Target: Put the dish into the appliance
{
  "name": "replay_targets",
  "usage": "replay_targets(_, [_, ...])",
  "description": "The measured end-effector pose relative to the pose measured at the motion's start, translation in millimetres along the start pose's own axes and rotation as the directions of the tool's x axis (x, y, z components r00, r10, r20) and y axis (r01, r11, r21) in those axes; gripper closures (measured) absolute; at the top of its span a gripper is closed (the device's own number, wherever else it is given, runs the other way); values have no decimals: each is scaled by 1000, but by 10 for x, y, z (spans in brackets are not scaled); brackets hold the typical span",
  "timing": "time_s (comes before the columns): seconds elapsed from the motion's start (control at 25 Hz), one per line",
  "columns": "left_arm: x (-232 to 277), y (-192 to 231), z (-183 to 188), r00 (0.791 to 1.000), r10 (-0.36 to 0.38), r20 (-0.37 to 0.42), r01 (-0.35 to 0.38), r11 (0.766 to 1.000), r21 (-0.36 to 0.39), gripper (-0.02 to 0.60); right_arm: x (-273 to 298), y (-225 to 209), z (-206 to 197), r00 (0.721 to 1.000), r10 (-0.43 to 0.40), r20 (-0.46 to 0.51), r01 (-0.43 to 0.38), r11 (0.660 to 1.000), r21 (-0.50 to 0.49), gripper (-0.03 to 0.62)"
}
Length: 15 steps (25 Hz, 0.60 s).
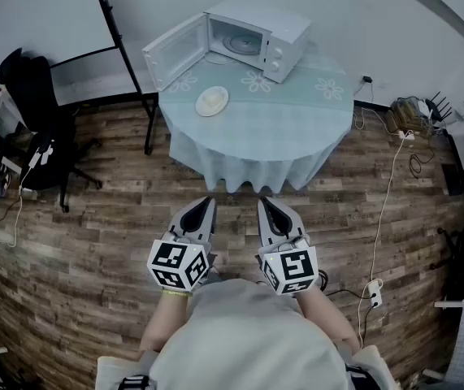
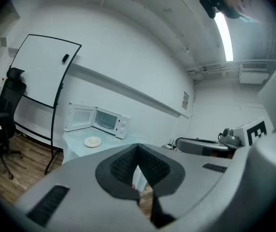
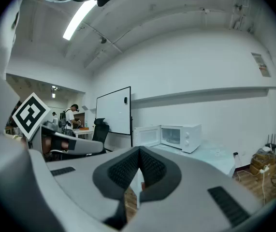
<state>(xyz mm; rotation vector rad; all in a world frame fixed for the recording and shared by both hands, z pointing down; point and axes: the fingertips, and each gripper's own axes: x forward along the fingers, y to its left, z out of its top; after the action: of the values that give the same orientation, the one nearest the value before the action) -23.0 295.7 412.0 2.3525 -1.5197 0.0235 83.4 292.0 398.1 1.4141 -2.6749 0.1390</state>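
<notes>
A white microwave (image 1: pixel 258 39) stands at the back of a round table (image 1: pixel 297 116), its door (image 1: pixel 175 52) swung open to the left. A small white dish (image 1: pixel 212 101) lies on the tablecloth in front of that door; it also shows far off as the dish (image 2: pixel 93 141) in the left gripper view. Both grippers are held low over the wooden floor, well short of the table. My left gripper (image 1: pixel 208 204) is shut and empty. My right gripper (image 1: pixel 264 204) is shut with nothing between its jaws. The microwave (image 3: pixel 181 136) appears ahead in the right gripper view.
A whiteboard on a black stand (image 1: pixel 122 35) is left of the table, with a black office chair (image 1: pixel 36 112) beyond it. Cables and a power strip (image 1: pixel 374 291) lie on the floor at right. A person (image 3: pixel 70 115) stands far off in the right gripper view.
</notes>
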Motion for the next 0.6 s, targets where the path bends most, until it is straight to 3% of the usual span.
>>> replay_targets(0.28, [-24, -221, -102, 1000, 15, -5, -15, 1000, -8, 572, -253, -126, -34, 1000, -16, 11, 15, 1000, 24, 588])
replay_targets(0.6, [-152, -19, -46, 1000, -5, -11, 5, 1000, 2, 572, -76, 257, 33, 999, 35, 15, -35, 999, 19, 588])
